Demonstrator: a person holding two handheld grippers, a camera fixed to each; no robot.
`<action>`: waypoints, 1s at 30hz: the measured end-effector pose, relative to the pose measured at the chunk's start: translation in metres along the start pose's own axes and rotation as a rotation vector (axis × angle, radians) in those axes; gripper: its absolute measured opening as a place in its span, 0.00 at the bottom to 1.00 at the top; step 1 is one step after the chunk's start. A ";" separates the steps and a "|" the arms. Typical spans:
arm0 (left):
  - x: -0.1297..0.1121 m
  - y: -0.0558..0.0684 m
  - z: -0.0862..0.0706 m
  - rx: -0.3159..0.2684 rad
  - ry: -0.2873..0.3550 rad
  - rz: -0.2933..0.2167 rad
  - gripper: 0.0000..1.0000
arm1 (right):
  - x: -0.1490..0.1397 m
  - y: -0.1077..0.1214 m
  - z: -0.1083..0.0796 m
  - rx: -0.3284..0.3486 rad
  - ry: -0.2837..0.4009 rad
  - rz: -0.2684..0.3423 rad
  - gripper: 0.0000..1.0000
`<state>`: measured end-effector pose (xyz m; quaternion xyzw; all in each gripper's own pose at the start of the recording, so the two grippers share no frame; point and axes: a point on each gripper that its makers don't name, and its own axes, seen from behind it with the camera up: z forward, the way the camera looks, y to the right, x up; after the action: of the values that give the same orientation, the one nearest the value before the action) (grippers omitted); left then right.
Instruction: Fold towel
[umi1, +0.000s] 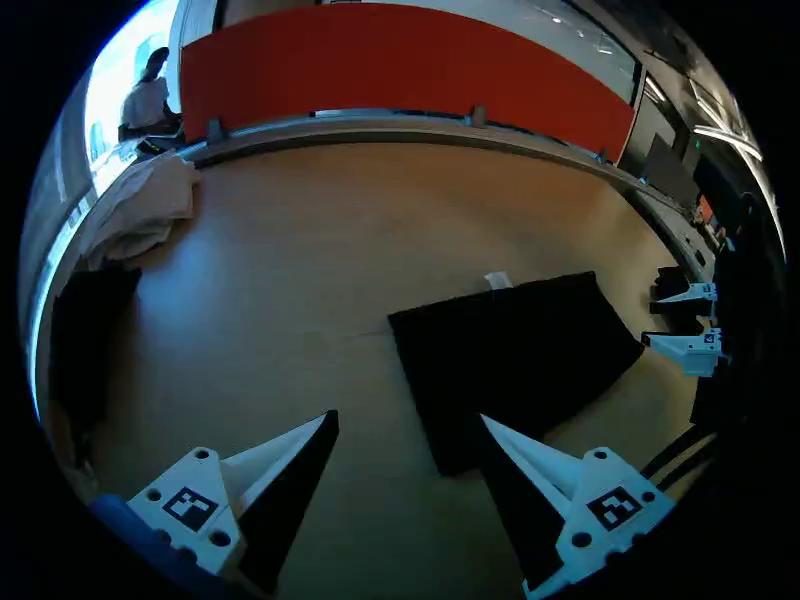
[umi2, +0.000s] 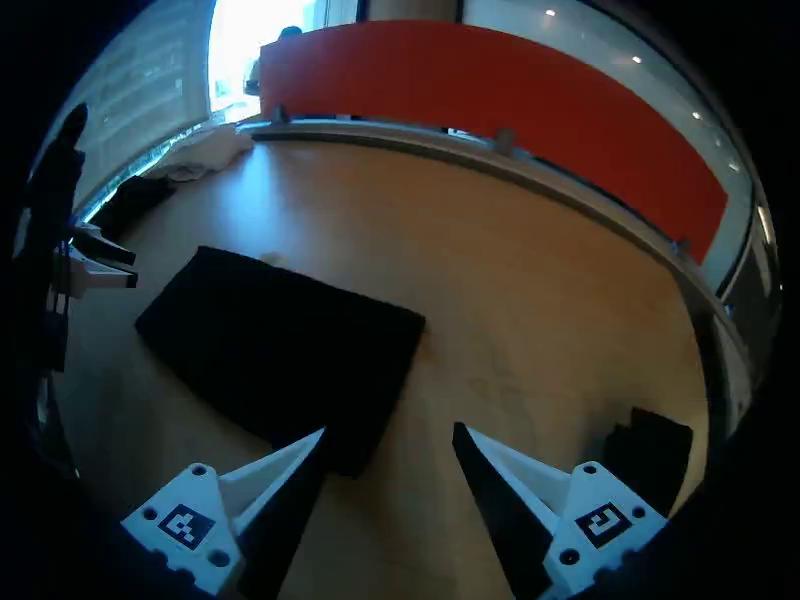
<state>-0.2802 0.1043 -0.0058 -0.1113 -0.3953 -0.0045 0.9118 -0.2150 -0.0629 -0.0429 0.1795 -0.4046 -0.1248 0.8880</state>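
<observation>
Between the two white fingers of the left tool (umi1: 409, 417) lies a wide gap of bare wood: they stand well apart and grip nothing. Its right-hand finger overlaps the near corner of the towel (umi1: 510, 360); whether it touches the cloth, I cannot tell. The right tool (umi2: 388, 430) is likewise spread wide with nothing held, and its left-hand finger overlaps the towel's near edge in the right gripper view.

The towel is black and lies flat on the wooden worktop (umi1: 300, 250) as a rough rectangle, between the two tools. A small white tag (umi1: 497, 280) shows at its far edge. In the left gripper view the right tool appears at the far right, just beside the towel's edge, fingers apart. In the right gripper view the left tool appears at the far left, near the towel's other end.

Farther out, a heap of beige cloth (umi1: 140, 205) sits at the far left corner of the worktop, well apart from the towel. A dark bundle (umi1: 85, 340) lies along the left edge below it. Another dark folded item (umi2: 650, 445) lies at the right edge in the right gripper view. A metal rail (umi1: 420, 125) runs along the worktop's far side, with an orange-red panel (umi1: 400, 70) standing behind it. A person (umi1: 150, 95) sits beyond, by a bright window.
</observation>
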 end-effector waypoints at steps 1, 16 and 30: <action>-0.003 0.001 -0.002 0.002 -0.001 -0.003 0.94 | -0.002 -0.001 -0.001 0.003 -0.001 -0.002 0.89; -0.022 0.005 -0.015 0.008 -0.007 -0.034 0.94 | -0.019 -0.015 -0.001 0.077 -0.017 -0.090 0.85; -0.030 0.001 -0.019 0.009 -0.018 -0.035 0.94 | -0.024 -0.020 0.004 0.165 -0.048 -0.194 0.49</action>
<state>-0.2873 0.0992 -0.0405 -0.1001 -0.4053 -0.0178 0.9085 -0.2354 -0.0735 -0.0651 0.2871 -0.4152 -0.1808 0.8441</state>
